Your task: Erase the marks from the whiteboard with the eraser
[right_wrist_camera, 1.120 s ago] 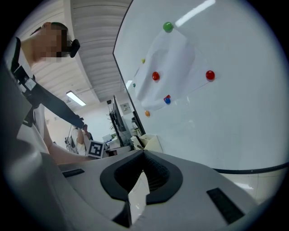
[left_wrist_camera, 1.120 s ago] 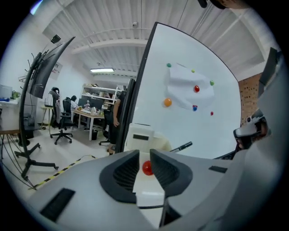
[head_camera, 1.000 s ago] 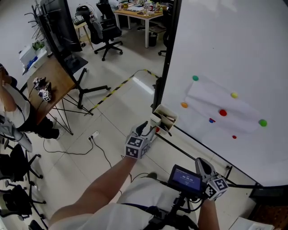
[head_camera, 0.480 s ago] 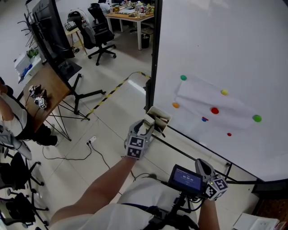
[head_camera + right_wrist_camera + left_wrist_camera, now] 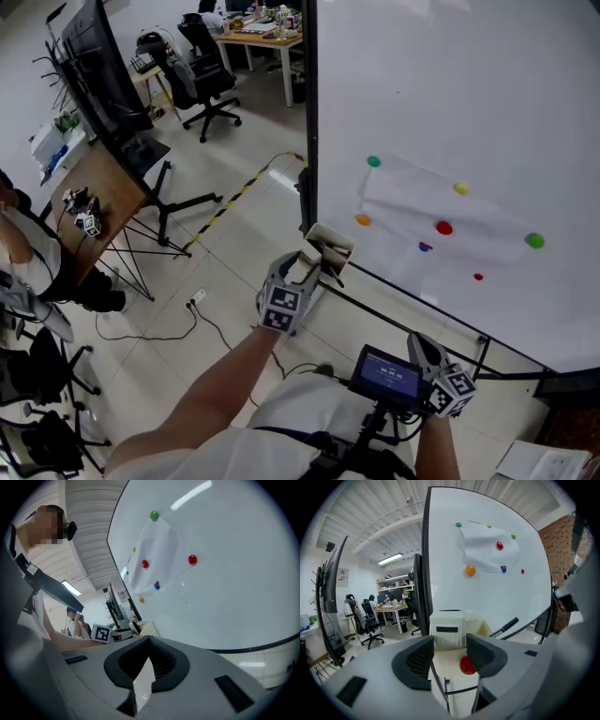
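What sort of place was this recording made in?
Probably an open office or lab workspace: a large standing whiteboard, a wheeled office chair and a cluttered desk at the back.

whiteboard: smooth, glossy white
paper sheet: matt, thin, flat on the board
magnets: shiny coloured plastic
left gripper: matt grey plastic; ribbed dark pads
holder box: cream matt plastic, just ahead of it
floor: glossy tiles below
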